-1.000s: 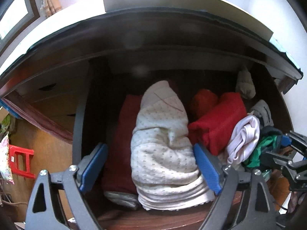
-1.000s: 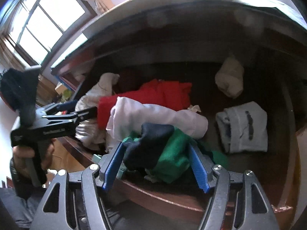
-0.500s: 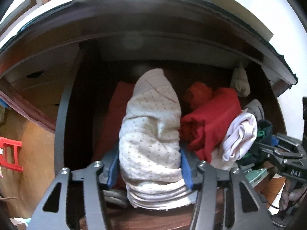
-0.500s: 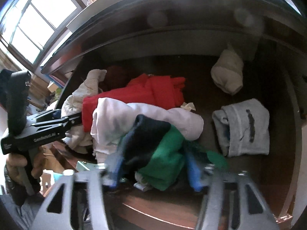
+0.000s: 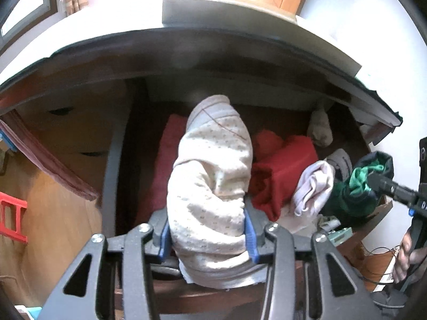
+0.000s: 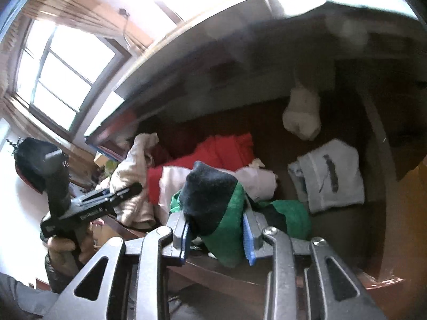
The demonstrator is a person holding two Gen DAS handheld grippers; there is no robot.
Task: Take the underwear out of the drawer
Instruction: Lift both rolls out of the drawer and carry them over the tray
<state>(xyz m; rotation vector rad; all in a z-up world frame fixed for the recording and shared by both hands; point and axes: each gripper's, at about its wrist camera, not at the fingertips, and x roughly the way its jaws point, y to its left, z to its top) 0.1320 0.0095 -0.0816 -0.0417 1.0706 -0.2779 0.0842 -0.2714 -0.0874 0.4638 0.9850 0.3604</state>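
Dark wooden drawer (image 5: 125,144), pulled open under a pale tabletop, crowded with folded garments. Left gripper (image 5: 208,236), jaws just closed, clamped on the cream dotted underwear (image 5: 210,176) at the near left edge. Right gripper (image 6: 216,236), likewise just closed, pinching the navy-and-green underwear (image 6: 213,202) at the near right. Lift both straight up and toward the near side, slowly, keeping the red garment (image 5: 283,170) and the white garment (image 6: 256,181) from dragging along. Hold pressure steady; soft folds slip easily.

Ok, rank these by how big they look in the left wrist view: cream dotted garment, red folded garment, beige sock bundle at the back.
1. cream dotted garment, though it sits nearest the camera
2. red folded garment
3. beige sock bundle, farthest back, so its true size is unsure
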